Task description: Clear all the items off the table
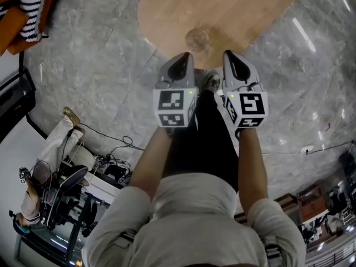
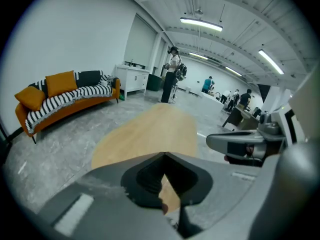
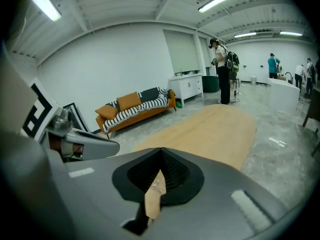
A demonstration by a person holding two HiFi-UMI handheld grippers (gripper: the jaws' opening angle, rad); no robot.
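You are standing and looking steeply down past your own forearms. You hold a gripper in each hand, side by side, just short of an oval wooden table (image 1: 250, 4).

The left gripper (image 1: 181, 60) has its fingers pressed together at the tips with nothing between them. Only bare tabletop shows through the small gap behind the tips. The right gripper (image 1: 230, 55) is the same, with its fingers together and empty, pointing along the length of the table. The two grippers are near each other but apart, and each has its marker cube turned up toward you.

A clear glass (image 1: 198, 39) stands on the table. From above it reads as a round, see-through shape. It sits near the near edge of the tabletop, just beyond the gripper tips and between them, nearer the left one. Neither gripper touches it. The wood around it is pale and smooth.

The table sits on a grey marbled floor (image 1: 94, 65) that shines with streaks of reflected light. To your left, an orange sofa (image 2: 65, 101) with a striped throw and orange cushions stands against a white wall. A low white cabinet (image 2: 132, 79) is beyond it. A person (image 2: 172, 74) stands past the far end of the table, and more people are farther back under long strip lights (image 2: 201, 24). Down at your left, cables (image 1: 119, 143) trail across the floor to a jumble of equipment (image 1: 61, 193).
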